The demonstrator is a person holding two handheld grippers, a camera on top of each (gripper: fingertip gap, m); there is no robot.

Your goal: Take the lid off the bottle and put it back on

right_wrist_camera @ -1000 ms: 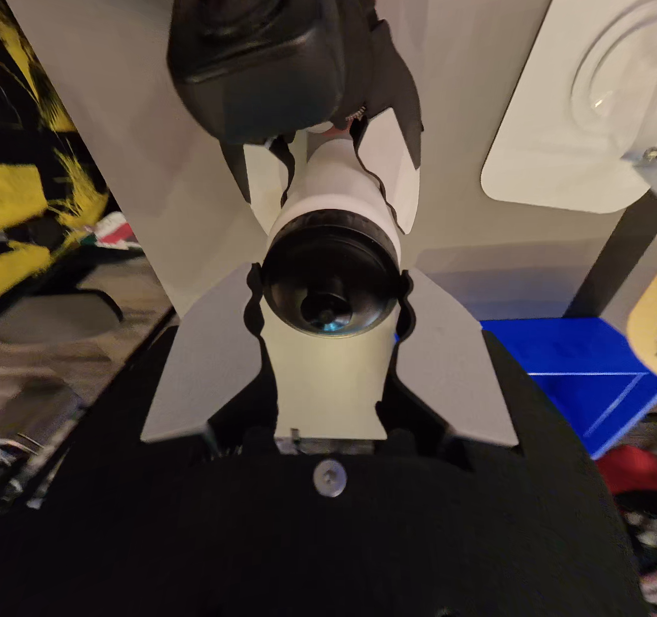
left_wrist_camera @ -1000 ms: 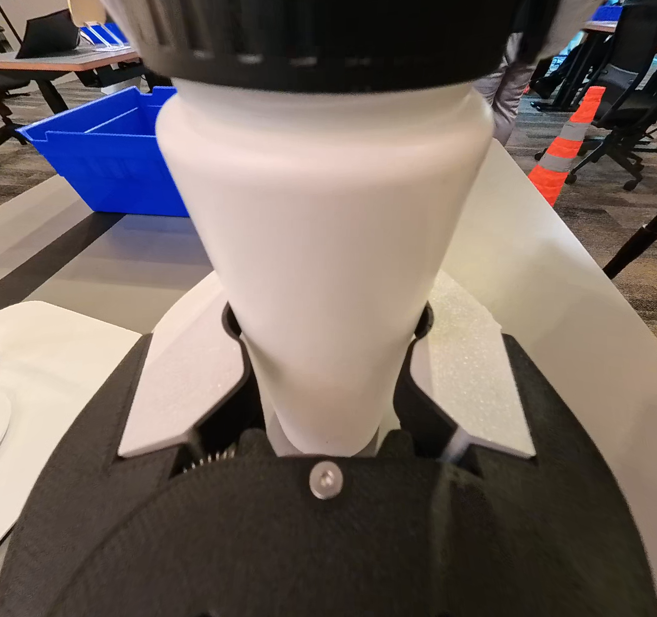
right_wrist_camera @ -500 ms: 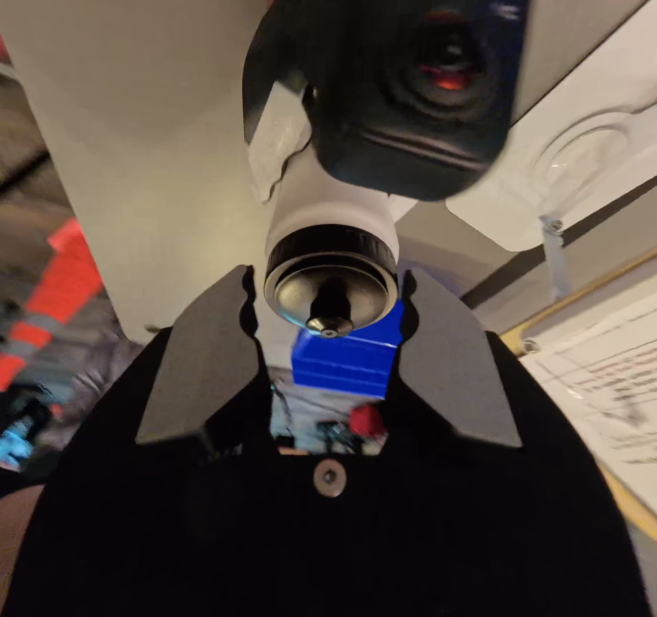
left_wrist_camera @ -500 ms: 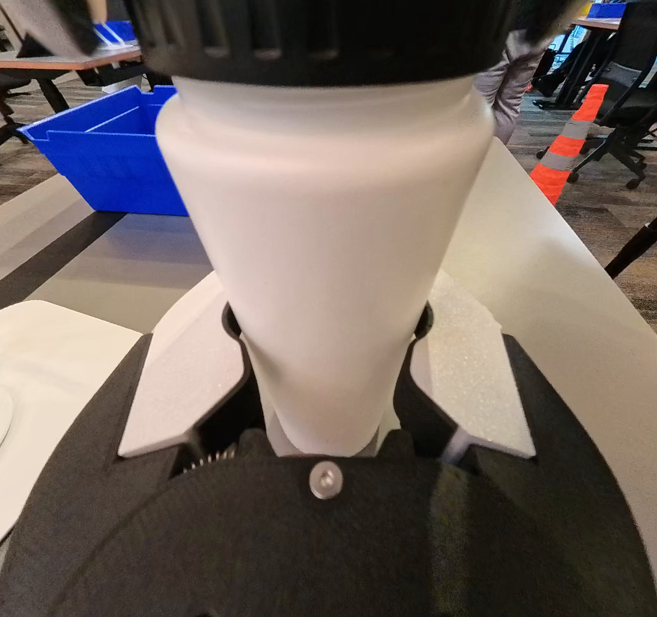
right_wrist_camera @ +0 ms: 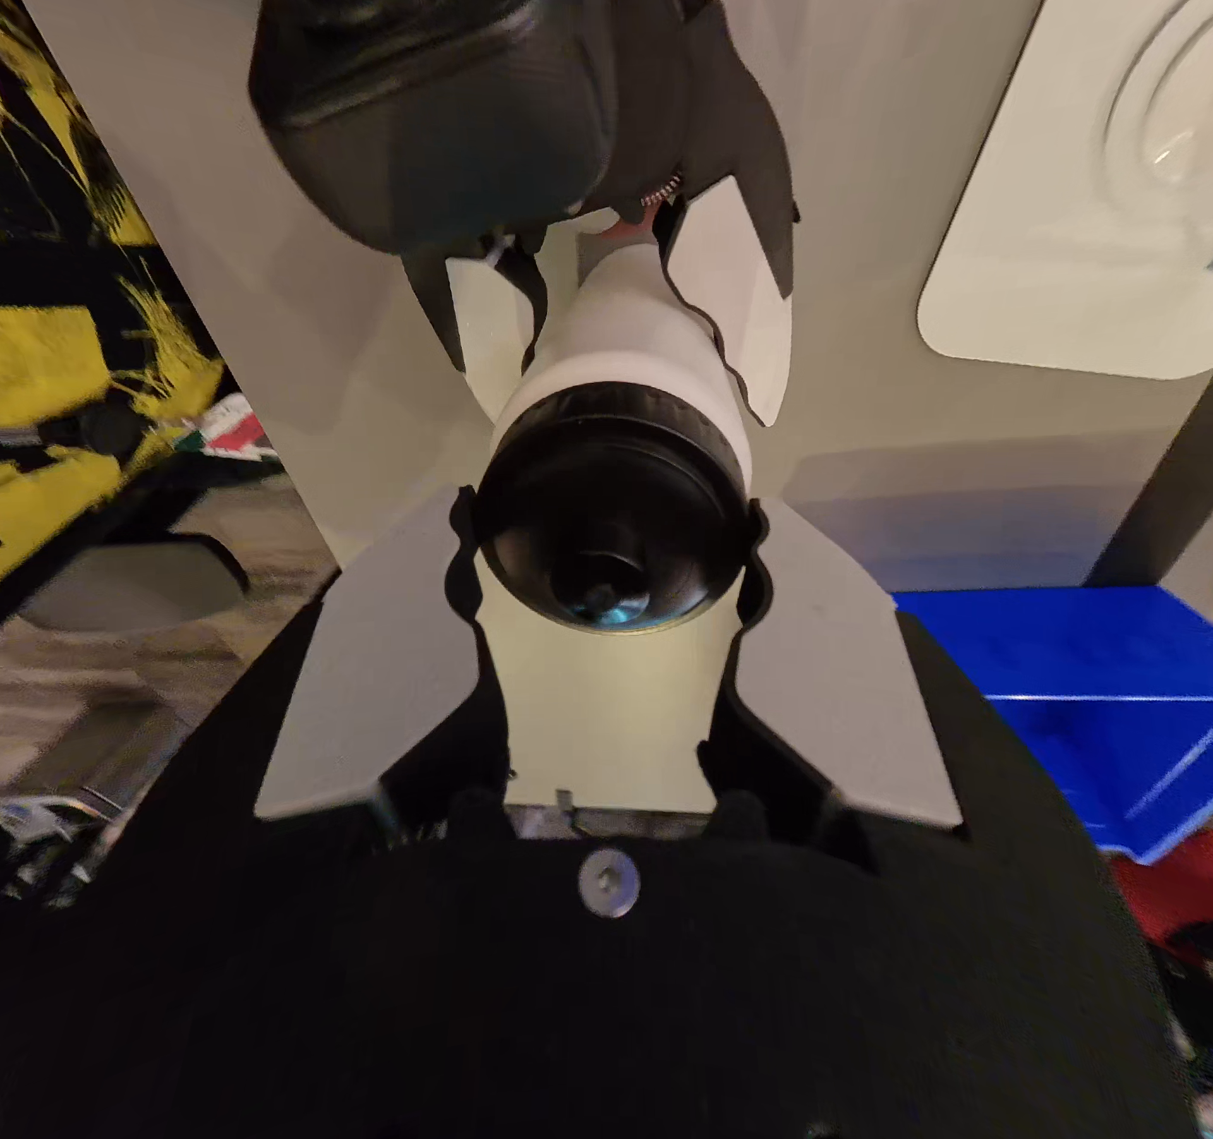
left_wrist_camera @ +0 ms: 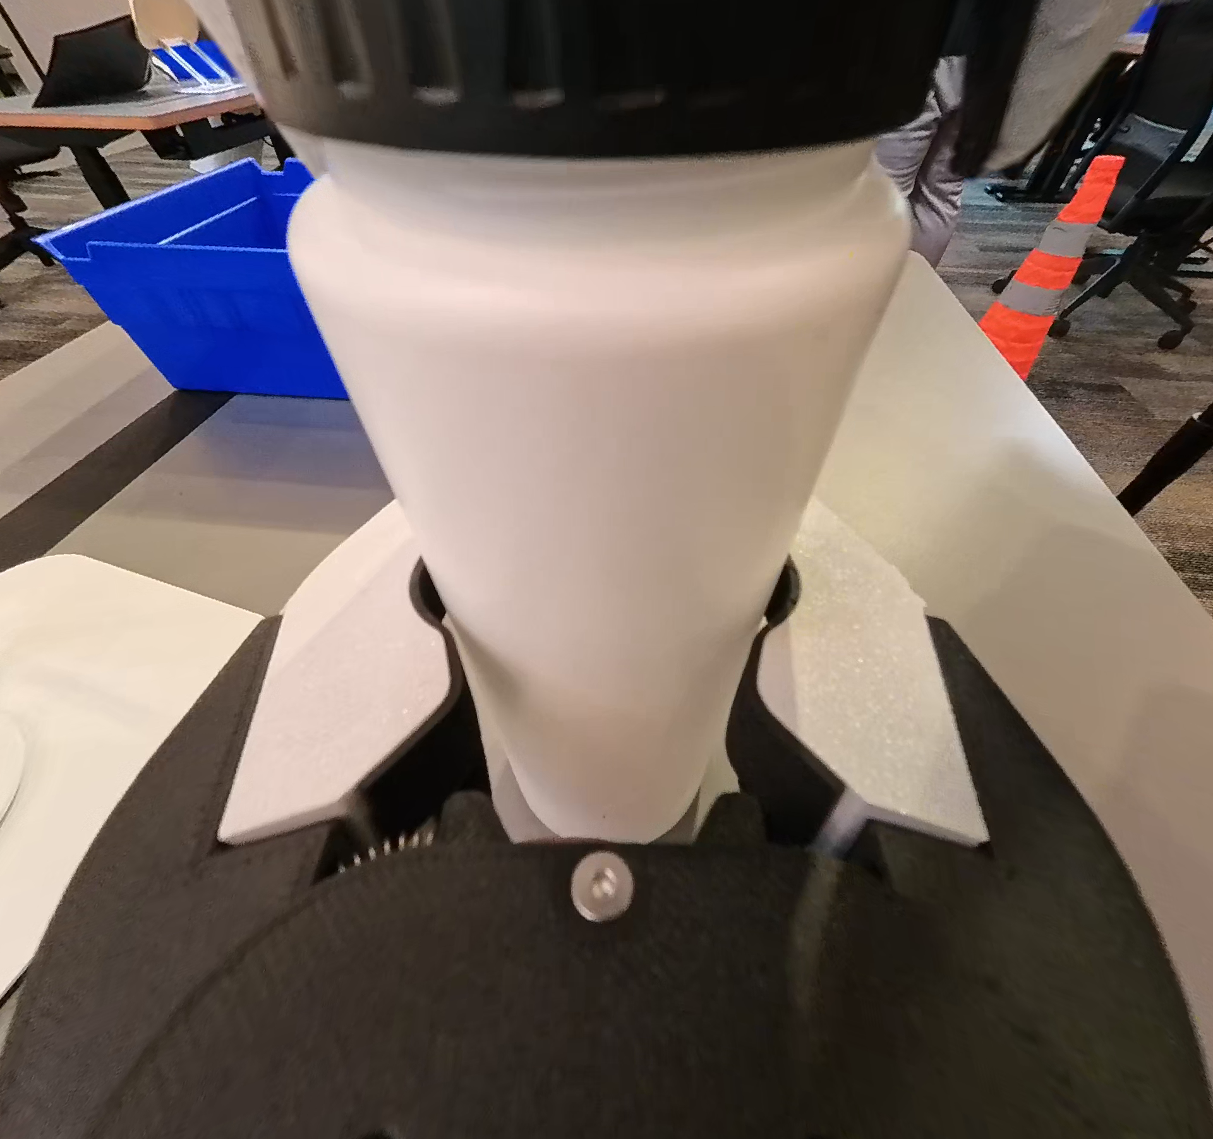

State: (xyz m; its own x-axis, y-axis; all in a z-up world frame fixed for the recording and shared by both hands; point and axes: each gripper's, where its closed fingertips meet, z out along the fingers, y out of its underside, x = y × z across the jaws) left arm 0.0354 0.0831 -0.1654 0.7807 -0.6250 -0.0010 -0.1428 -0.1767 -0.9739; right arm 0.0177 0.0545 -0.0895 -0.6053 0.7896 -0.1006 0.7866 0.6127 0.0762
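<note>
A white bottle (left_wrist_camera: 591, 385) with a ribbed black lid (left_wrist_camera: 591, 24) fills the left wrist view. My left gripper (left_wrist_camera: 604, 582) is shut on the bottle's lower body and holds it upright over the table. In the right wrist view I look down on the lid (right_wrist_camera: 610, 517) from above. My right gripper (right_wrist_camera: 607, 517) is shut on the lid, one finger pressed against each side. Below it show the bottle (right_wrist_camera: 630, 333) and the left gripper (right_wrist_camera: 610, 379) with its black camera housing. The lid sits on the bottle's neck.
A blue bin (left_wrist_camera: 184, 293) stands at the table's far left and also shows in the right wrist view (right_wrist_camera: 1083, 668). A white moulded tray (left_wrist_camera: 98, 681) lies at the near left. Past the grey table's (left_wrist_camera: 984, 451) right edge stand an orange cone (left_wrist_camera: 1050, 274) and office chairs.
Half a second ago my right gripper was turned to another angle with its fingers slightly off the lid. It has turned back and closed on the lid. The left gripper and bottle stay put.
</note>
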